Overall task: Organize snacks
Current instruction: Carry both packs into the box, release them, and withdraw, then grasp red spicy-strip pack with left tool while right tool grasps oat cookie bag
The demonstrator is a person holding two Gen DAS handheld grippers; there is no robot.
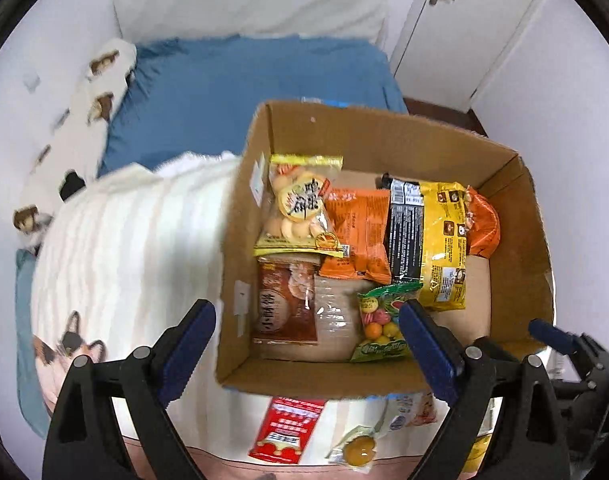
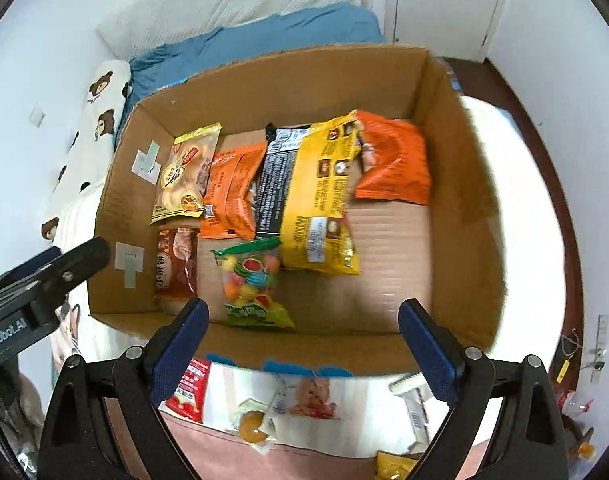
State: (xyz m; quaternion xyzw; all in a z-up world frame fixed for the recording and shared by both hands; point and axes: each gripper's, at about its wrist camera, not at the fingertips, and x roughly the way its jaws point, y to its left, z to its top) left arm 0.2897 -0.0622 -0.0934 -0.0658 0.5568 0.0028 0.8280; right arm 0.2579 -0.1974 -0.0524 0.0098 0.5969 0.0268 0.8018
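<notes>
Although several packets already lie inside the cardboard box (image 2: 456, 184), your work is not finished. Going from left to right in the box, you have the brown biscuit packet (image 2: 175, 264) and the pale yellow cracker bag (image 2: 186, 172) by the left wall, then the orange packet (image 2: 232, 196), the green candy bag (image 2: 250, 280), the large yellow bag (image 2: 316, 200) and another orange bag (image 2: 392, 164). Your left gripper (image 1: 306, 344) and your right gripper (image 2: 304, 340) both stand wide open and hold nothing. On the blanket (image 1: 136, 240) just in front of the box, the red packet (image 1: 286, 432), the round yellow sweet (image 1: 358, 450) and some more packets are, I think, still to go in.
</notes>
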